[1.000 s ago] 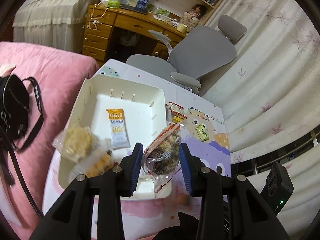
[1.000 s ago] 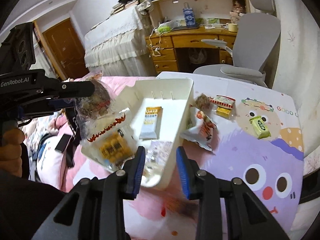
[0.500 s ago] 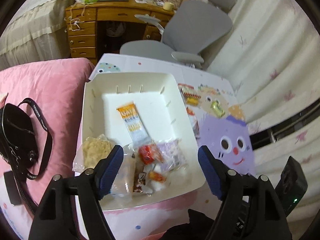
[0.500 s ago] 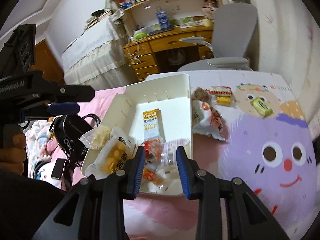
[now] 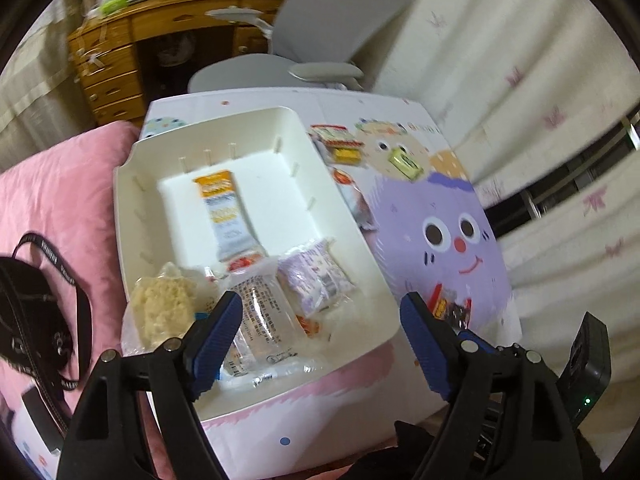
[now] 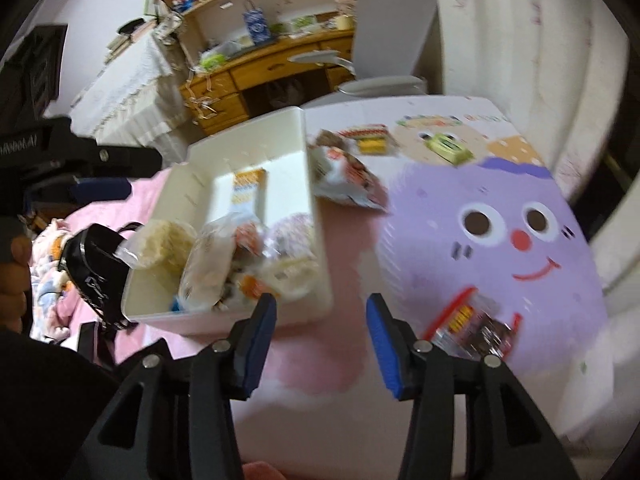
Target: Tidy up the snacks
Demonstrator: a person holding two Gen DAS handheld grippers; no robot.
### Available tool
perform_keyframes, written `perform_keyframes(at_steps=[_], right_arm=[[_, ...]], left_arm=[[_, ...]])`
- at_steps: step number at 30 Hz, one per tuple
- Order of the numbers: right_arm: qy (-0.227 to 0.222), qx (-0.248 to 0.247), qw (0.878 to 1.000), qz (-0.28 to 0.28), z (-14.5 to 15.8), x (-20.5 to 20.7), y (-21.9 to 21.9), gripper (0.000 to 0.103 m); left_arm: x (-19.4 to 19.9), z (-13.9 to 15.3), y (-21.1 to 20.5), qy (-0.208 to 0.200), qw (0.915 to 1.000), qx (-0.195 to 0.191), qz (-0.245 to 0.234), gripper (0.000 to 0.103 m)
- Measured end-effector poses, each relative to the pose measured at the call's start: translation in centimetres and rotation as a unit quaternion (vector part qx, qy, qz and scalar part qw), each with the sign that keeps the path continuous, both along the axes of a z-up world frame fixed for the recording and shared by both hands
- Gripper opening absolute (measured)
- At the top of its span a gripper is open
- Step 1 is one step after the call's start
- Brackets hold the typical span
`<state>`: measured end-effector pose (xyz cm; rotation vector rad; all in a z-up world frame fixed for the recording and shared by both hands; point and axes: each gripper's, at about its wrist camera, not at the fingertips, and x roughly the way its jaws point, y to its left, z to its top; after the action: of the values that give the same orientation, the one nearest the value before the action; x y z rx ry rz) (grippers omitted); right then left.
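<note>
1. Left gripper fingers spread apart above the white rectangular plastic tray holding snack packets
2. Right gripper fingers apart, empty, beside a red-edged dark snack packet on the bench

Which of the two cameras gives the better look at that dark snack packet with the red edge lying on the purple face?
The right wrist view: the dark packet lies mostly in sight beside the right gripper, though blurred. In the left wrist view only a corner of it peeks out behind a finger of the left gripper.
</note>
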<state>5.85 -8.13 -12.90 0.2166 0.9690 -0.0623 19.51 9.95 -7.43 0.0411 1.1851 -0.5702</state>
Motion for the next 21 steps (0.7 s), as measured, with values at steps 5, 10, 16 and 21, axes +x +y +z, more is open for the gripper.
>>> perform_keyframes(at_steps=[5, 10, 16, 21], right_arm=[[0.023, -0.036, 0.999, -0.021, -0.6, -1.9, -1.0, 0.055], [0.041, -0.092, 0.995, -0.023, -1.4, -3.3, -1.2, 0.065], [0.062, -0.162, 0.985, -0.008, -3.1, -3.6, -1.6, 0.071], [0.078, -0.209, 0.975, 0.005, -4.6, -3.0, -2.5, 0.073]], left_arm=[[0.2, 0.6, -2.3, -0.009, 0.9985, 0.013, -0.052, 0.083], [1.3, 1.0, -4.3, -0.007, 0.9951, 0.030, -0.094, 0.085], [3.5, 0.7, -7.1, 0.009, 0.9910, 0.060, -0.119, 0.085], [5.7, 0.3, -10.5, 0.007, 0.9831, 0.114, -0.143, 0.086]])
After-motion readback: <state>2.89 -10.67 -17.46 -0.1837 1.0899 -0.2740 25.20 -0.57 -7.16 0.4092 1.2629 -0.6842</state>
